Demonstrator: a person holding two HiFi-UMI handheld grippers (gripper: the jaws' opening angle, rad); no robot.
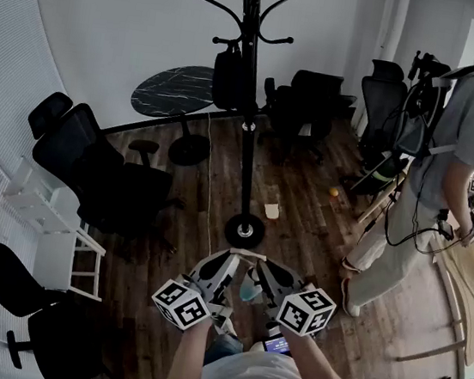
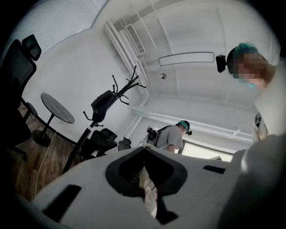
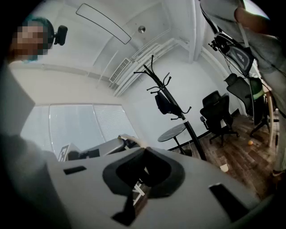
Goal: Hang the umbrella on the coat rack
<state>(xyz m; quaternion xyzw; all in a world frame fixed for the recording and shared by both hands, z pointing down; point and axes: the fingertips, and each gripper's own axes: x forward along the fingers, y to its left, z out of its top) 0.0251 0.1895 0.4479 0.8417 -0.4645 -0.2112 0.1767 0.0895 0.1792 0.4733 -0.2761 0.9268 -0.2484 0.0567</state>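
The black coat rack [image 1: 250,125] stands on a round base in the middle of the wooden floor. It also shows in the left gripper view [image 2: 89,129] and in the right gripper view [image 3: 178,114]. A black bundle [image 1: 228,77] hangs from one of its lower hooks; I cannot tell whether it is a folded umbrella or a bag. My left gripper [image 1: 230,258] and right gripper [image 1: 260,265] are held side by side close to my body, just short of the rack's base. Both are shut, the left gripper [image 2: 144,150] and the right gripper [image 3: 144,152], with nothing between the jaws.
A person in a grey shirt with a backpack [image 1: 449,160] stands at the right by wooden boards [image 1: 468,275]. Black office chairs [image 1: 93,165] stand around, with a round dark table [image 1: 174,89] behind. A white shelf [image 1: 51,220] stands left. A small cup [image 1: 271,210] lies on the floor.
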